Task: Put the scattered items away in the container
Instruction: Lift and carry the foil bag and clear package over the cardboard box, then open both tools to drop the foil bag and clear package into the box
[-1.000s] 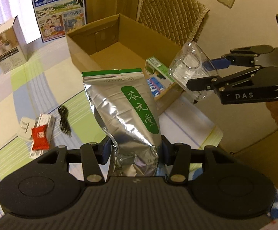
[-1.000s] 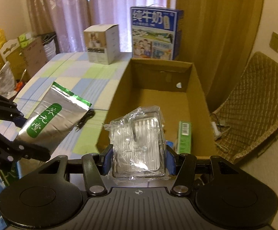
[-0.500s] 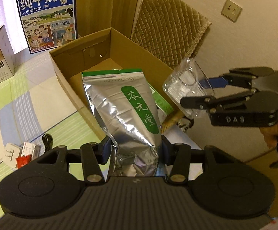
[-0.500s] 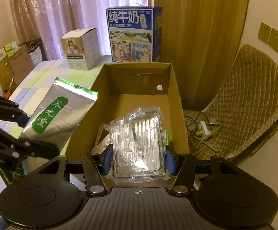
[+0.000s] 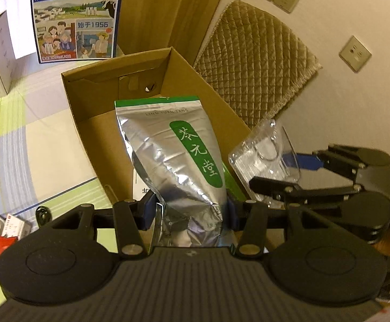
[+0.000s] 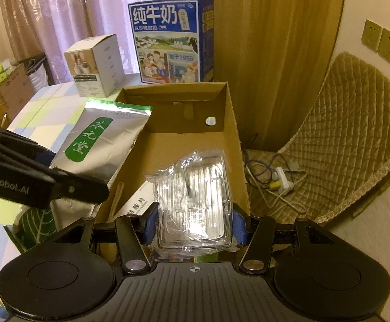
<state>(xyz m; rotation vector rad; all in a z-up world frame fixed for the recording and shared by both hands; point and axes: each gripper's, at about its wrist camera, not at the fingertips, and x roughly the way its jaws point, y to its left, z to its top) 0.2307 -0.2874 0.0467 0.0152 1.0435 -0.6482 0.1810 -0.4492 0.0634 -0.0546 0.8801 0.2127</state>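
The left gripper (image 5: pixel 191 210) clamps a crinkled silver foil pouch (image 5: pixel 173 158) with a green label, upright above the open cardboard box (image 5: pixel 87 107) ahead; the right gripper (image 6: pixel 195 226) pinches a clear plastic-wrapped case (image 6: pixel 197 198) over the box's near end.

Both grippers are black plastic, the left gripper (image 5: pixel 192 210) and the right gripper (image 6: pixel 195 226) alike, each with a ridged grey top, two round flat bumps, shiny silver screws, blue pads (image 6: pixel 151 225) inside the jaws, and white letters on the side
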